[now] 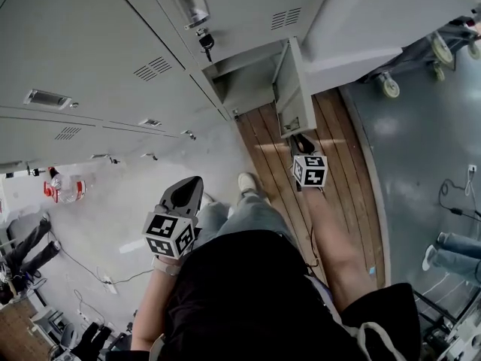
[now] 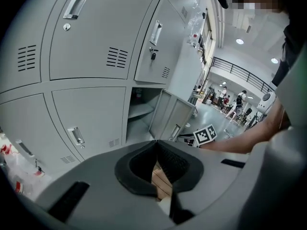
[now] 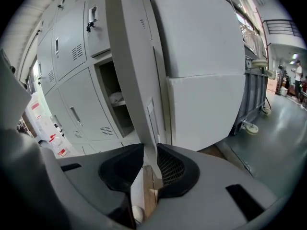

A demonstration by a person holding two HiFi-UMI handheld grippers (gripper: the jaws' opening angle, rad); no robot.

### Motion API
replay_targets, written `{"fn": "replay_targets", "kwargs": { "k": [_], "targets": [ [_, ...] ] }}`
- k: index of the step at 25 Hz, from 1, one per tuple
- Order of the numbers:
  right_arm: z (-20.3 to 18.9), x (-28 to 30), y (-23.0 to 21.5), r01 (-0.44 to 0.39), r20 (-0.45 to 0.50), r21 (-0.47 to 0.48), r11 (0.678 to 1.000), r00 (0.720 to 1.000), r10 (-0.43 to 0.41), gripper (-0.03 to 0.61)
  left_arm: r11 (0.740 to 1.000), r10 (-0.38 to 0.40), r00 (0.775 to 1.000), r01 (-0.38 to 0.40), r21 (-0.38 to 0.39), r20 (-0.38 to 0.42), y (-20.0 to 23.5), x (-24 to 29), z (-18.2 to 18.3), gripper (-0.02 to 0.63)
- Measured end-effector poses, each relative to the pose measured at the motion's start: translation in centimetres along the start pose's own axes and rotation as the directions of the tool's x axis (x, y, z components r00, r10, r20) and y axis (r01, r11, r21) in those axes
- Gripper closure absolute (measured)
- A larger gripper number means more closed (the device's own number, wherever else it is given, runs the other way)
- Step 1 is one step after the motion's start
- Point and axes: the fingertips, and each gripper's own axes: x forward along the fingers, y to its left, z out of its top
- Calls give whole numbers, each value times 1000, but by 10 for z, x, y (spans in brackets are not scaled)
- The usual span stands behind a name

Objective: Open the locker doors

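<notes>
a grey locker bank (image 1: 90,51) is viewed steeply from above, and most of its doors are shut. one lower locker door (image 3: 132,80) is swung outward, roughly square to the bank. the compartment (image 1: 252,89) behind it is exposed, and a shelf (image 3: 119,103) is visible inside. the right tongs (image 3: 149,150) are set over the free edge of this open door, just below its recessed handle (image 3: 151,114). the door edge runs between the two jaws, which are drawn in narrow, with the pads pressed onto it from both sides. in the head view the right tongs are located at the outer end of the door, above a strip of wooden planking (image 1: 342,171). the left tongs (image 2: 156,143) are closed tip against tip, and nothing is held between them. they are kept well apart from the lockers, over the pale floor (image 1: 128,201), and are aimed toward the open compartment and the closed lower doors beside it. a key (image 1: 205,43) is seen in the lock of the door directly above the open compartment. a clear bottle with a red label (image 1: 64,190) is placed on the floor close to the bank. the person's shoe (image 1: 246,183) is visible between the two tongs.
</notes>
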Motion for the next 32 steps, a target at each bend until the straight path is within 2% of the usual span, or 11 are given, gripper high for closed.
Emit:
{"fn": "replay_targets", "kwargs": {
  "k": [13,19,27,32],
  "targets": [
    [7,-13,-79,168,25,118,979,985,-172,506,1000,-17,1000,17,10,-27,-5,12,-1,595],
    [12,-13,-106,215,20,141,966,975,-220,506,1000,-12,1000,13,2,-28,-4,12,-2,595],
    [18,-22,-112,258,33,178,950,963,-268,505,1000,0,1000,0,-3,-13,3,8,0,595],
    [33,-43,-95,228,84,195,954,965,-248,505,1000,6,1000,-6,-10,16,11,6,7,595]
  ]
}}
